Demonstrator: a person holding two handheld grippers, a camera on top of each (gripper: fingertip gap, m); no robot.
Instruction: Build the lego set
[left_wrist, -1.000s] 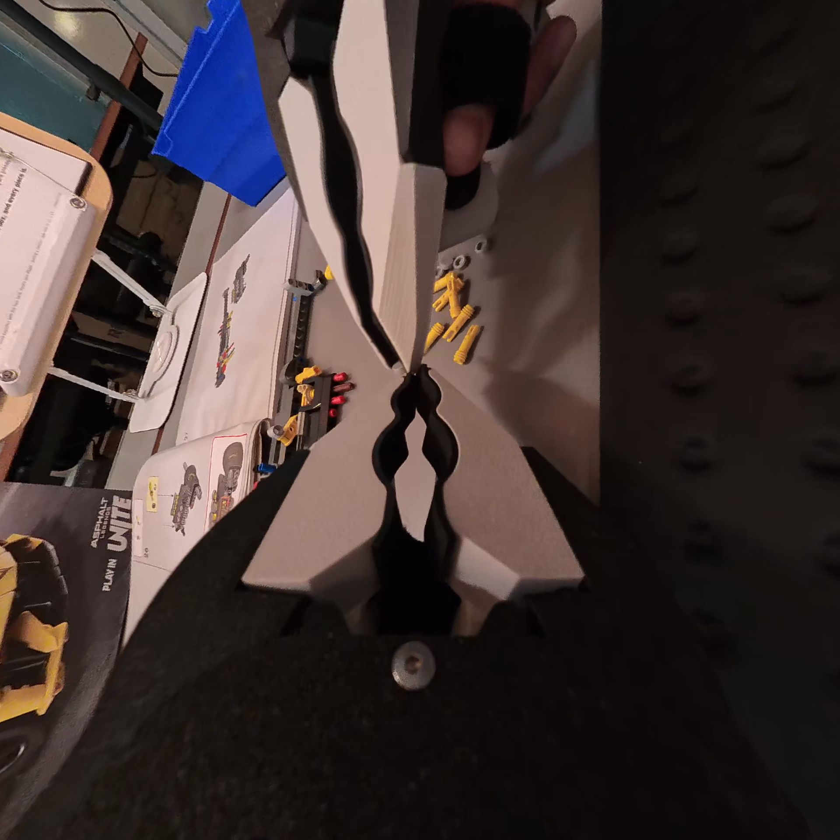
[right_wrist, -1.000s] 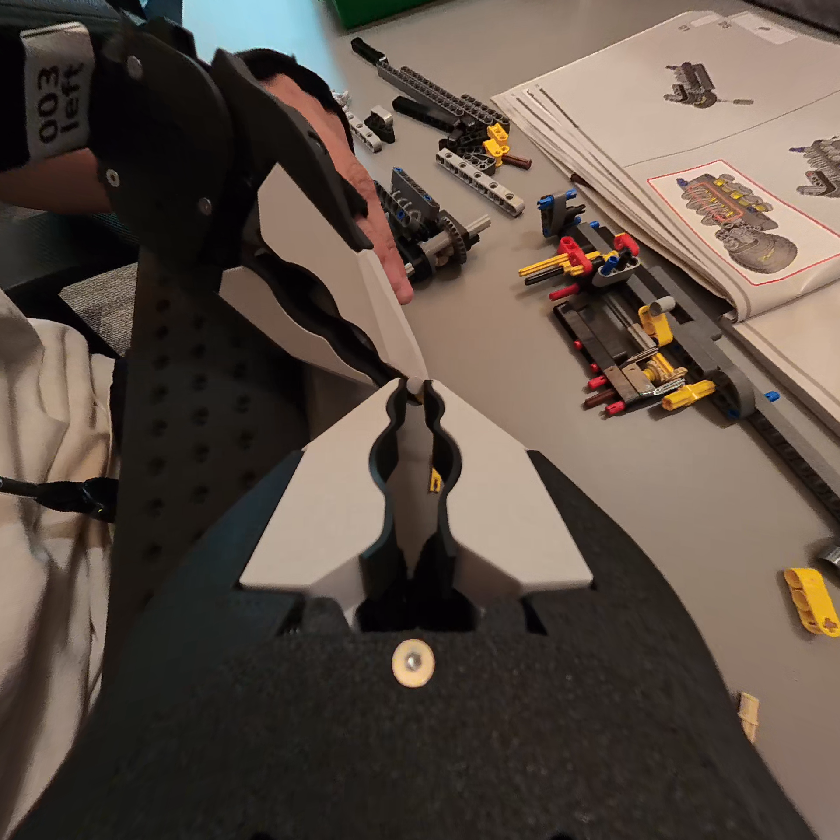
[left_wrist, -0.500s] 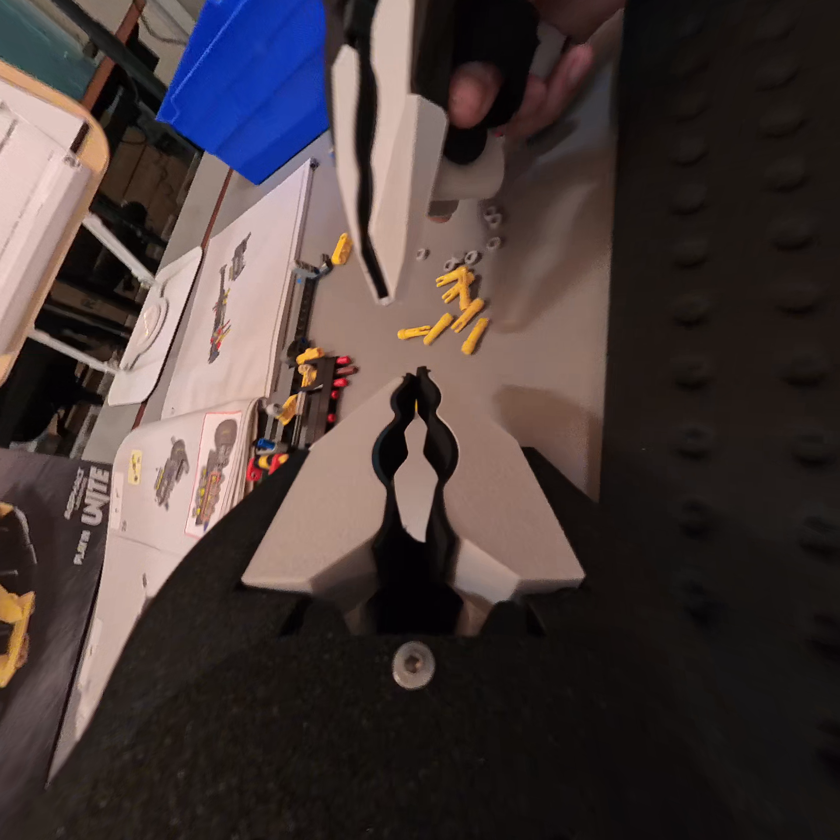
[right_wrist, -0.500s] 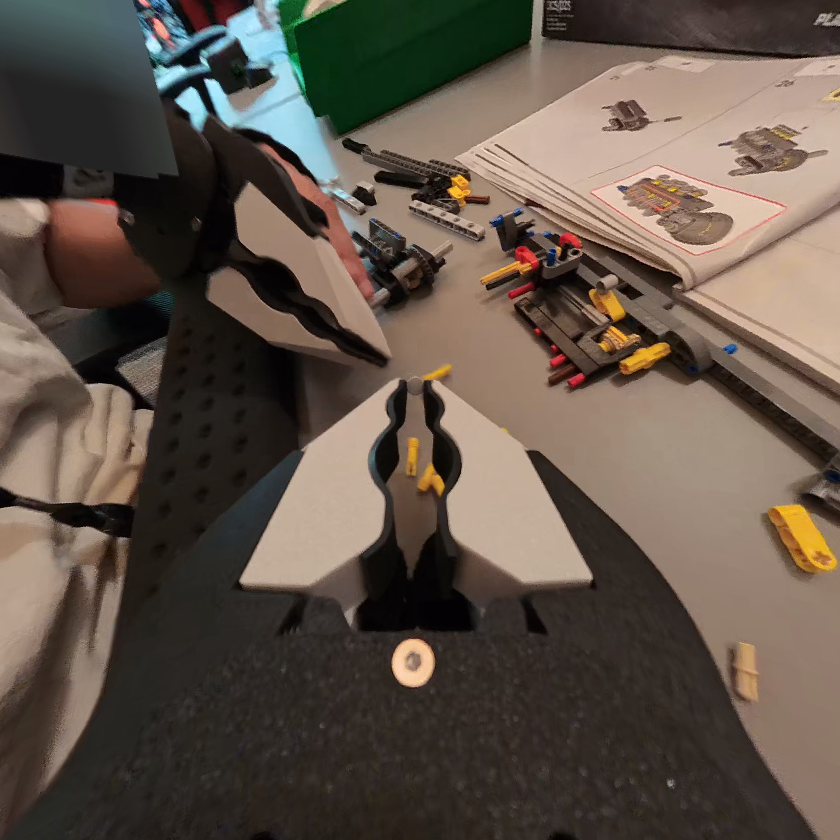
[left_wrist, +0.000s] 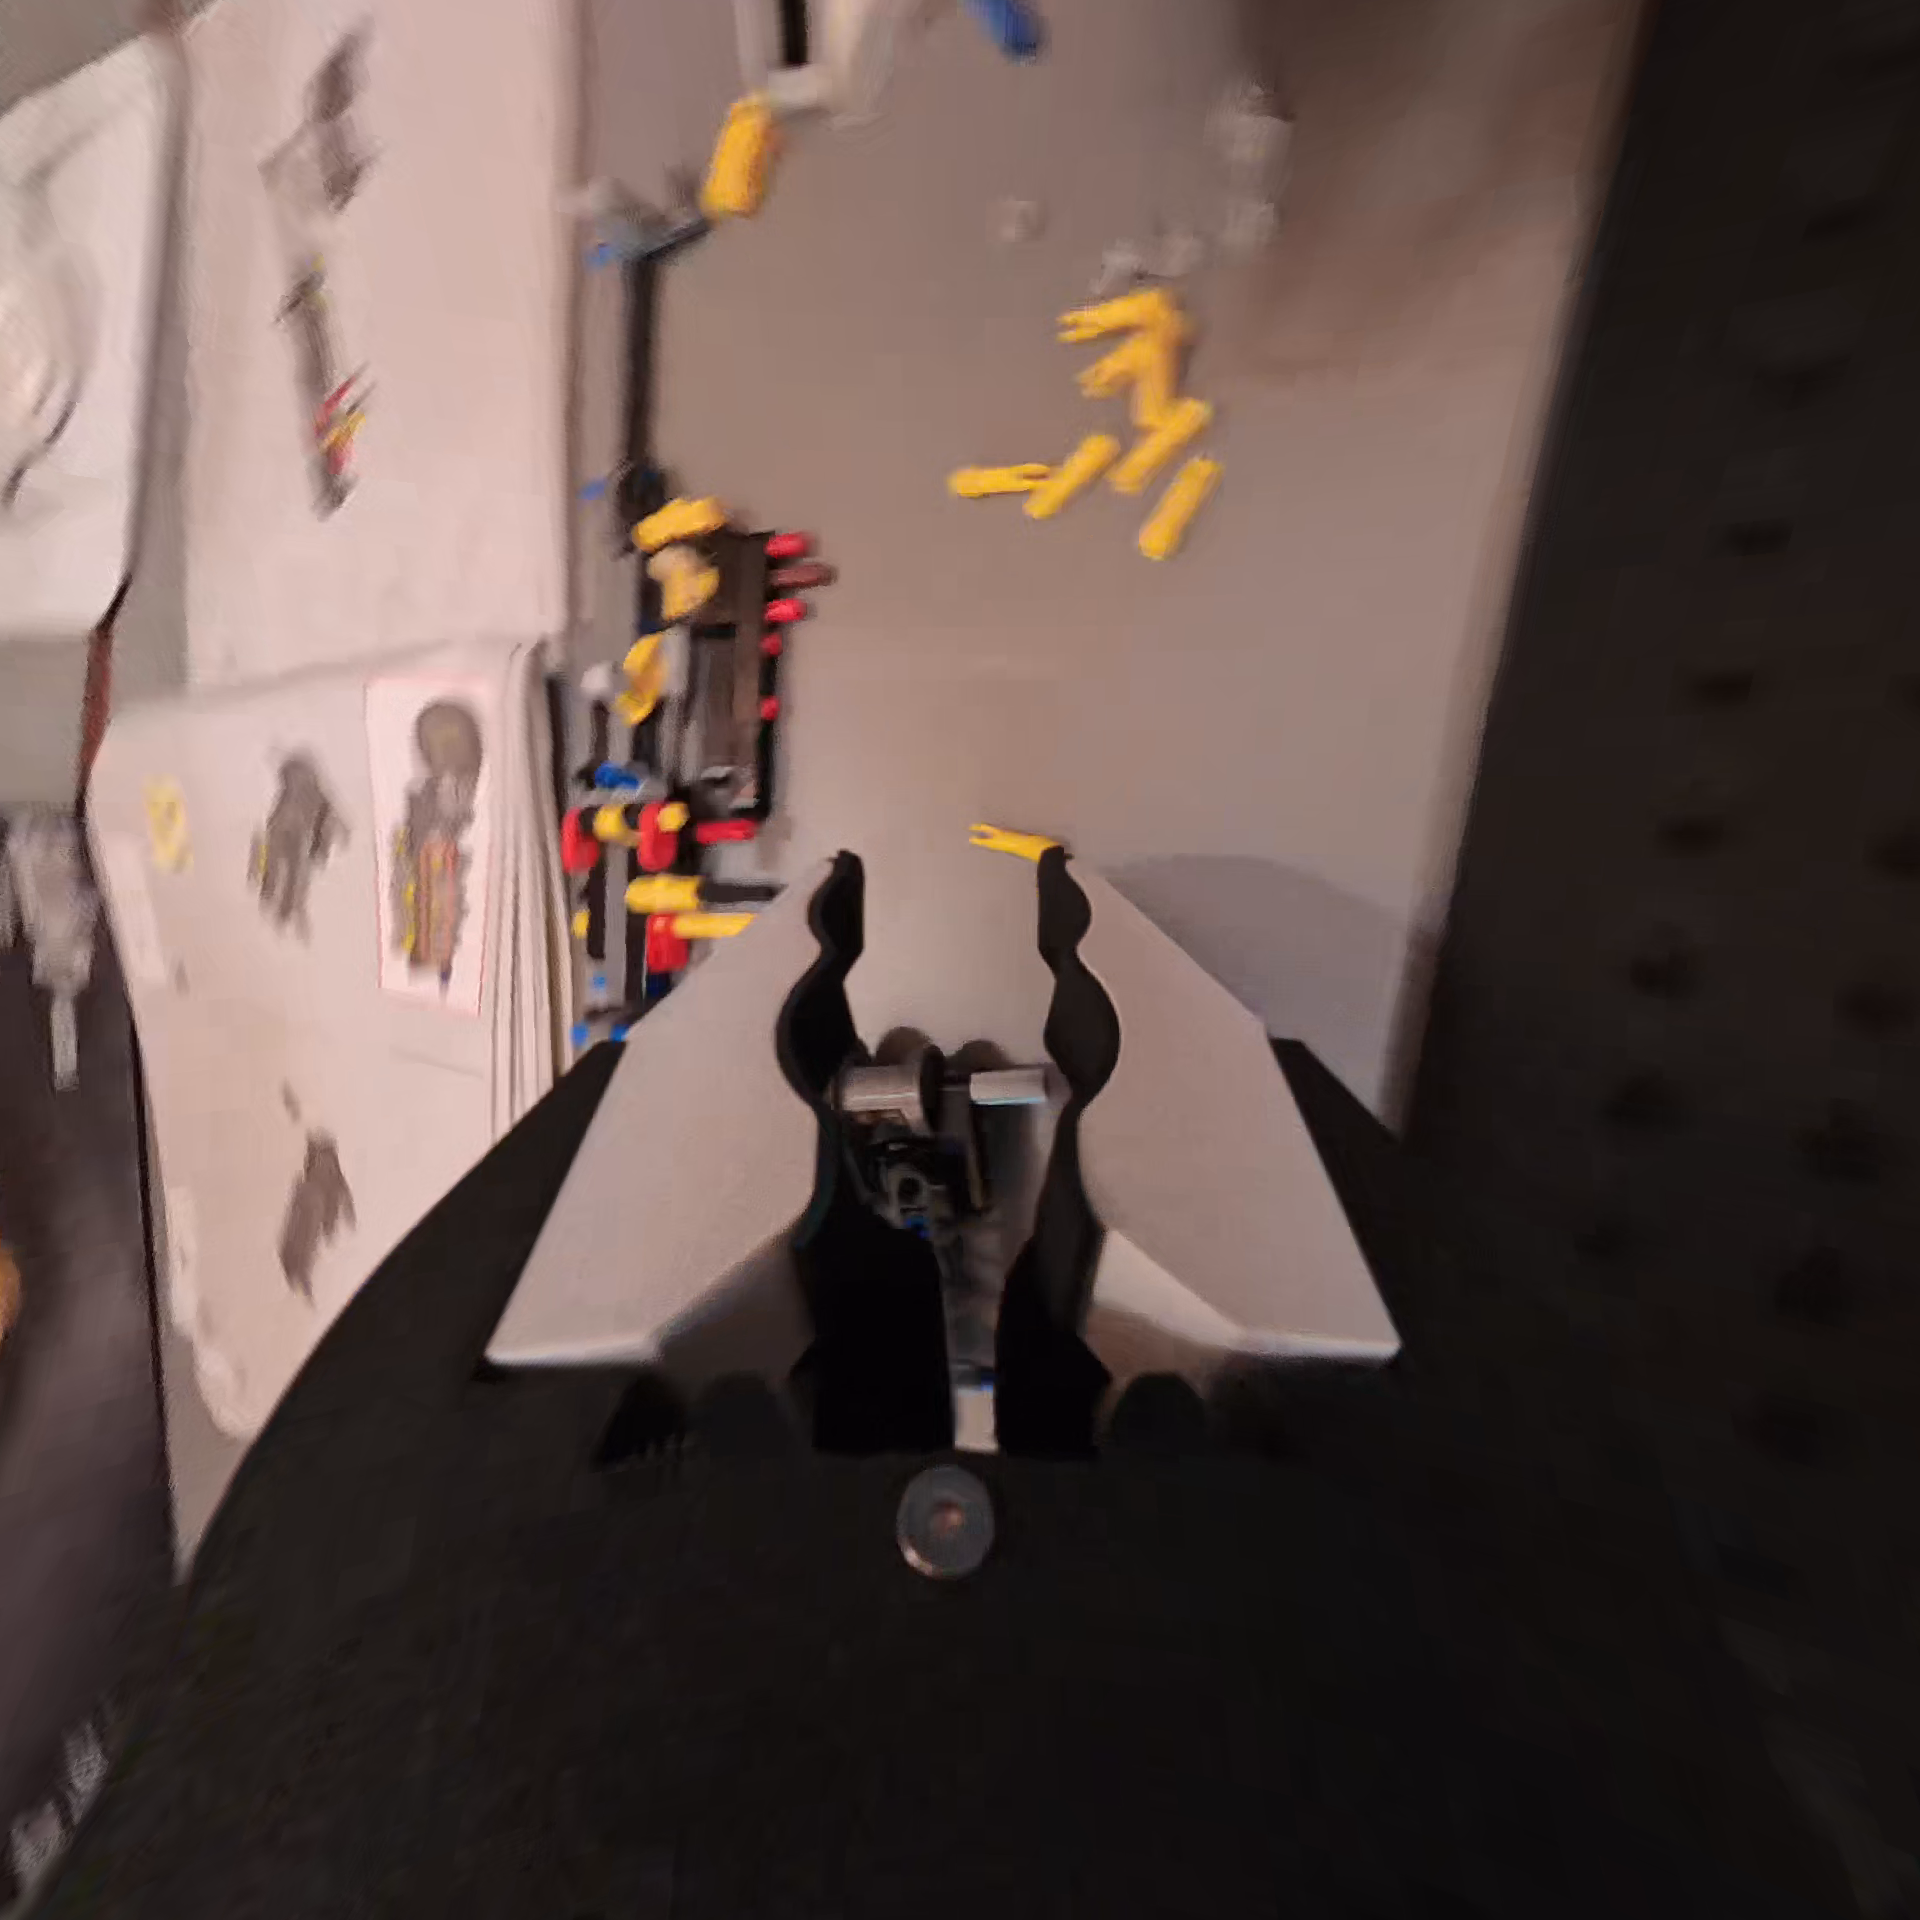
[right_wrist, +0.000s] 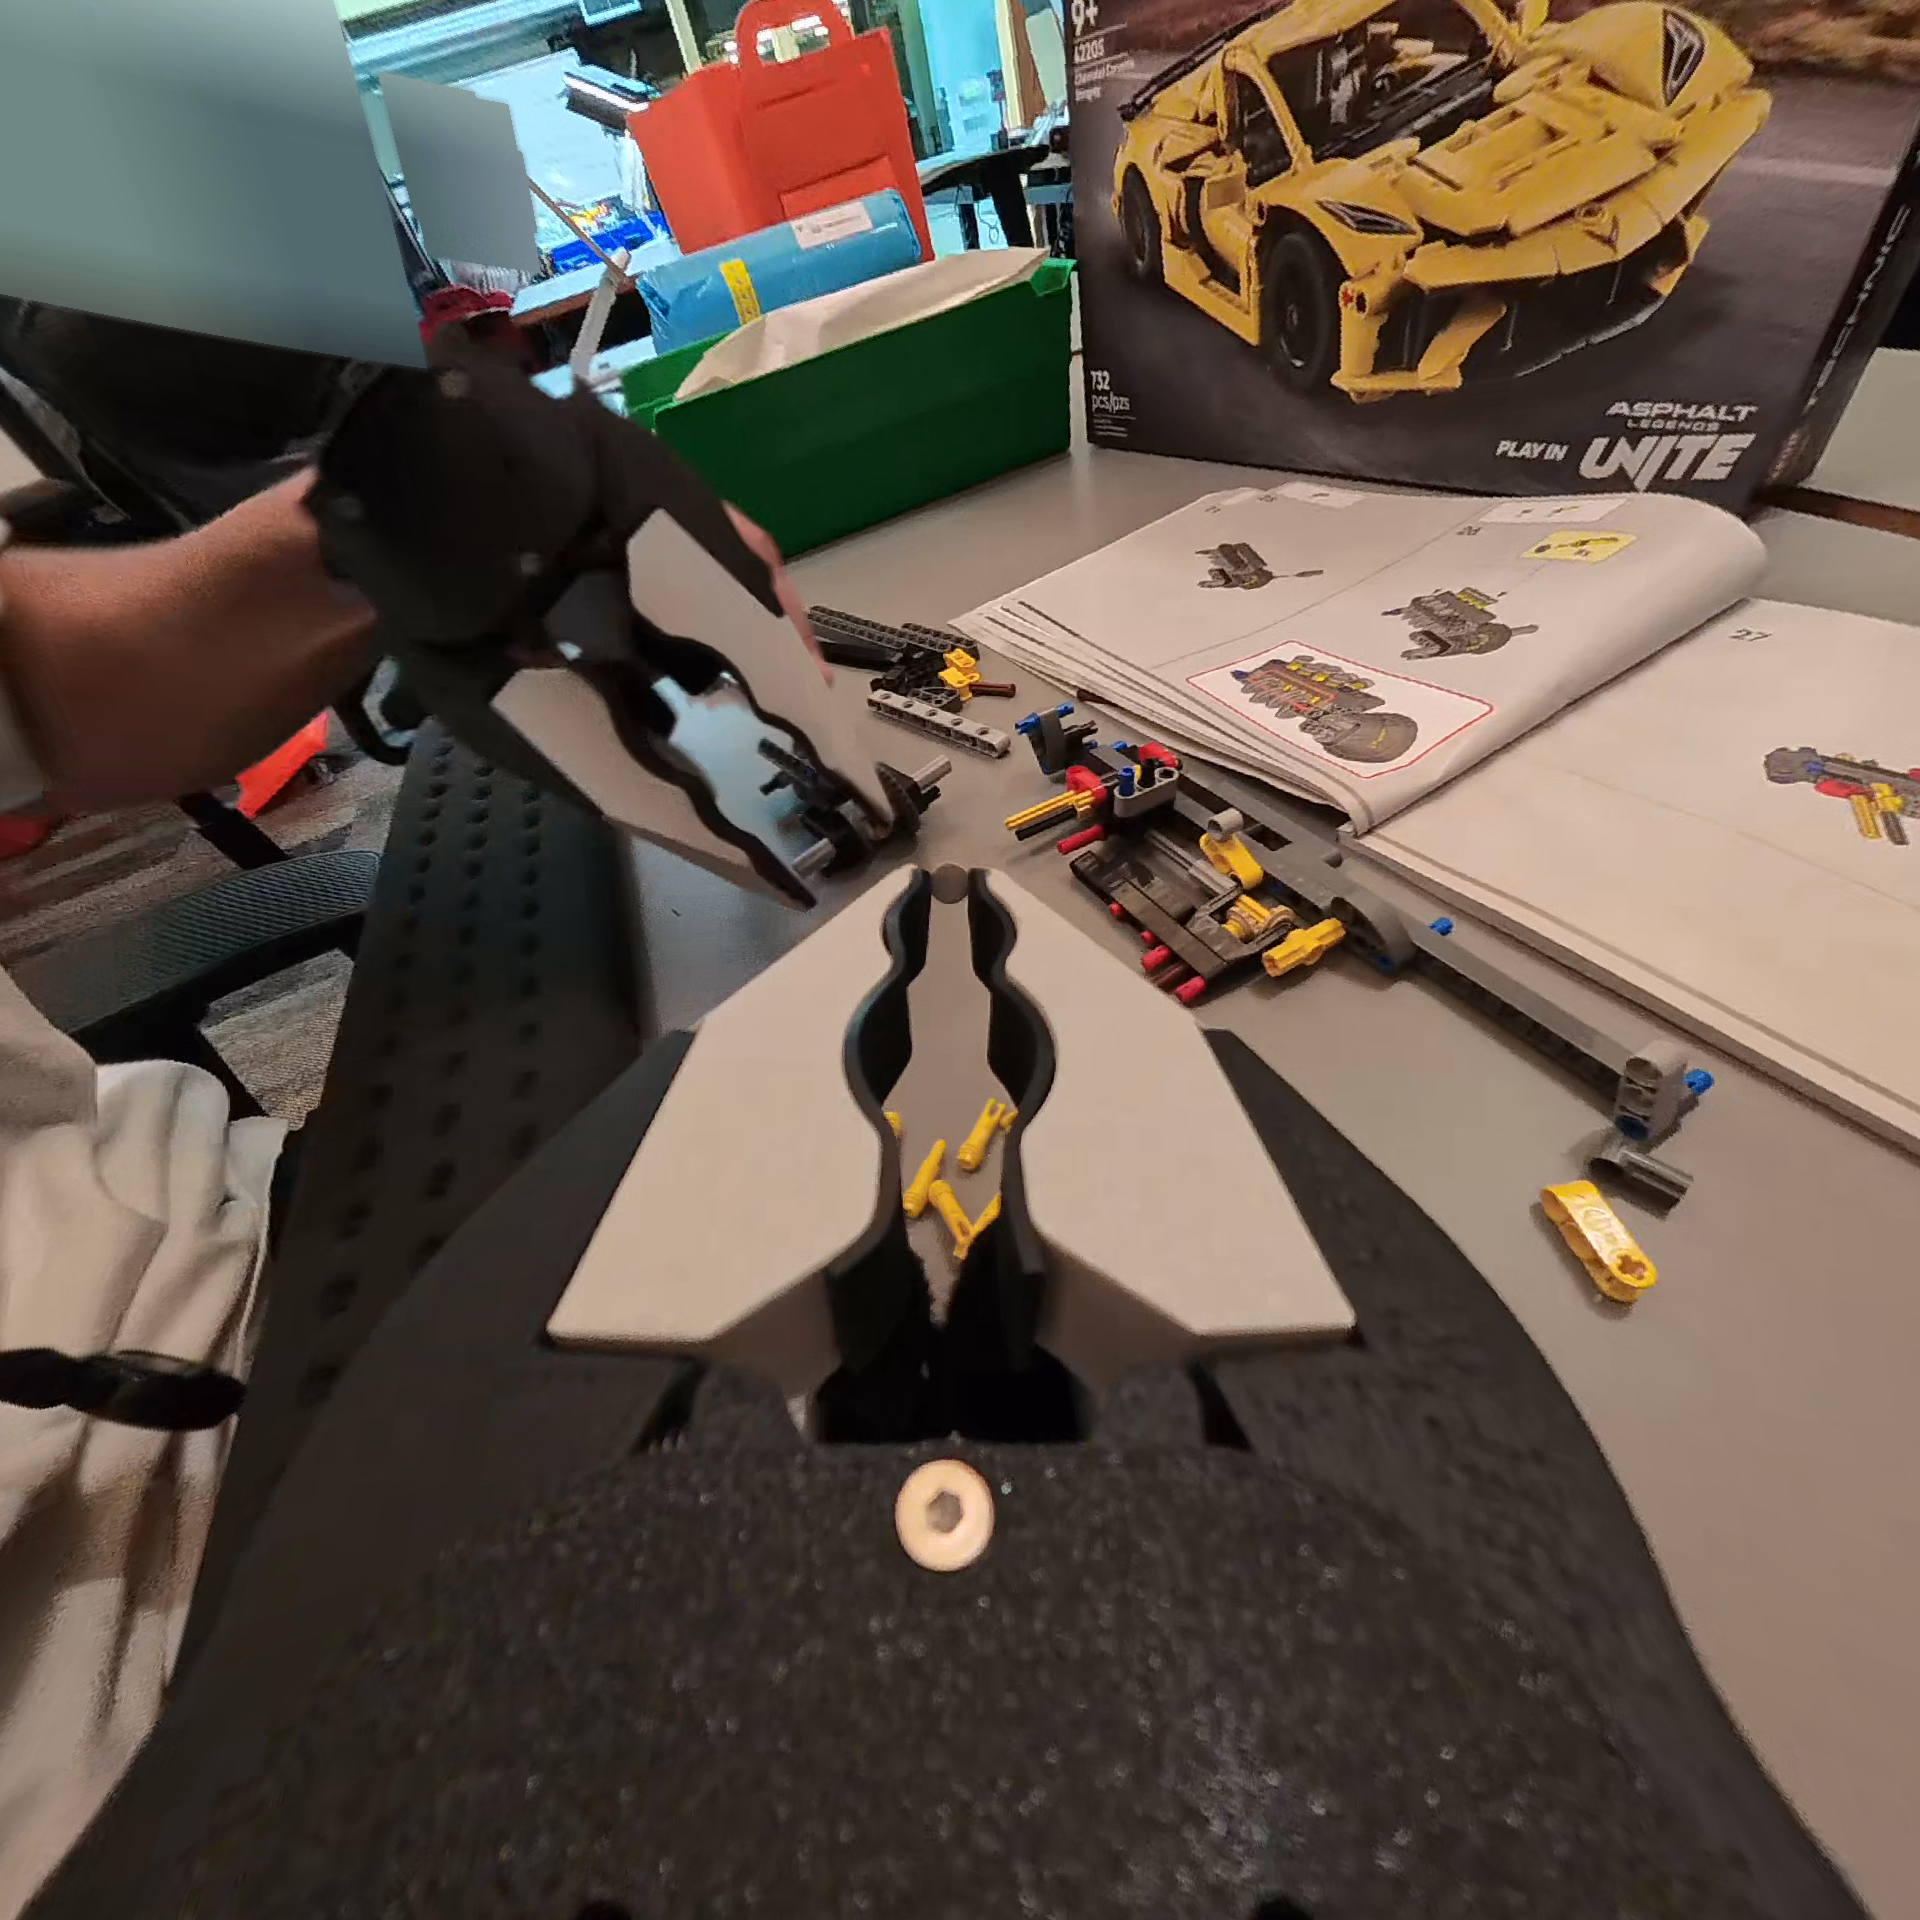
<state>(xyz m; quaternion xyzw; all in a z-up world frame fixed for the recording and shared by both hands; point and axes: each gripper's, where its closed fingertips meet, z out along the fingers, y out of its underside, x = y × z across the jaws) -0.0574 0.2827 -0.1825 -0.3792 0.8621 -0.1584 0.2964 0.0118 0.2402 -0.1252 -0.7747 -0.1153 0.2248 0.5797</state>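
My left gripper (left_wrist: 951, 868) is open, its jaws on either side of a small dark gear-and-axle assembly (left_wrist: 925, 1122) that lies on the grey table. The right wrist view shows the left gripper (right_wrist: 844, 860) straddling that assembly (right_wrist: 883, 805). My right gripper (right_wrist: 948, 883) is shut on a small grey piece (right_wrist: 948, 885) at its tips, held just right of the left gripper. Loose yellow pins (left_wrist: 1122, 436) lie on the table; they also show beneath my right jaws (right_wrist: 951, 1169). A partly built chassis (right_wrist: 1216, 914) lies beside the open instruction booklet (right_wrist: 1455, 707).
The set's box (right_wrist: 1455, 239) and a green bin (right_wrist: 862, 436) stand at the back. Loose black and grey beams (right_wrist: 925, 675) lie beyond the left gripper. A yellow liftarm (right_wrist: 1595, 1242) lies at the right. A black perforated chair back (right_wrist: 457, 987) rises at the left. Some 10 cm of space lies between my two pairs of fingers.
The two grippers, tip to tip a second ago, have parted. My left gripper has opened and swung down over the gear assembly. My right gripper has lifted and still holds the grey piece.
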